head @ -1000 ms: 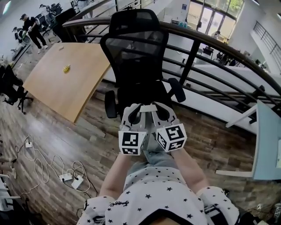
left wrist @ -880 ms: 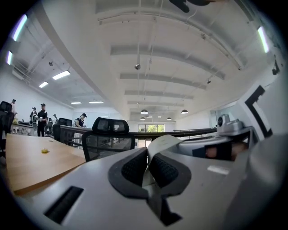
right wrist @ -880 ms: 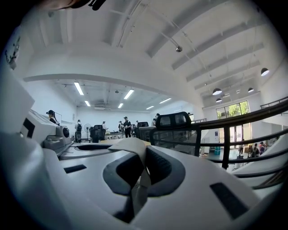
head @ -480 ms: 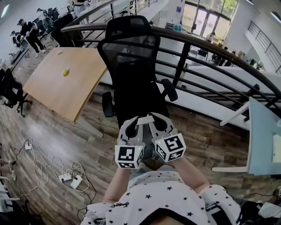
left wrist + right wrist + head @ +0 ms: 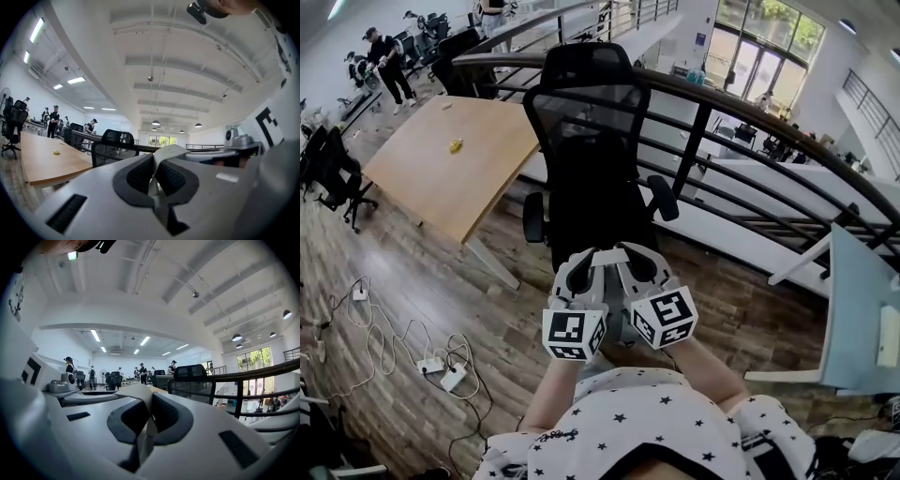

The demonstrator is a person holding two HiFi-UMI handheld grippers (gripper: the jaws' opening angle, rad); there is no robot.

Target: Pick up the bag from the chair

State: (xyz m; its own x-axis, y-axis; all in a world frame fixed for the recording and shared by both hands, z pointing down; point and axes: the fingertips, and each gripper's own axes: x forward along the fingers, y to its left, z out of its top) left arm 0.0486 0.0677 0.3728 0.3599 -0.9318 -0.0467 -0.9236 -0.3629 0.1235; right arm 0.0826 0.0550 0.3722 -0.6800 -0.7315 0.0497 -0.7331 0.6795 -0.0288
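Since a second ago, both grippers have drawn back from the chair (image 5: 591, 141) toward the person. More of the black seat now shows beyond them, and the chair and desk sit further to the right in the head view.

At 10 o'clock in the head view a wooden worktop (image 5: 450, 164) slants across the floor, with a small yellow object (image 5: 455, 145) lying on it. Cables (image 5: 441, 370) and power strips sprawl over the floorboards at 8 o'clock.

The left gripper (image 5: 586, 261) is held just below centre. In its own view, the left gripper (image 5: 153, 176) has its jaws pressed together on a pale strap (image 5: 171, 151), which bends away toward 2 o'clock. In the head view that strap (image 5: 614, 255) bridges straight across to the right gripper (image 5: 637, 258), which sits just beside the left one, their marker cubes nearly touching. The right gripper (image 5: 149, 420) likewise pinches the strap (image 5: 140, 397) between closed jaws.

The bag (image 5: 623, 328) is off the chair. Only a grey patch of it shows between and beneath the two cubes, at 6 o'clock from the seat and just above the person's star-print shirt (image 5: 647, 422).

A dark railing (image 5: 750, 112) curves behind the chair from 12 to 3 o'clock.
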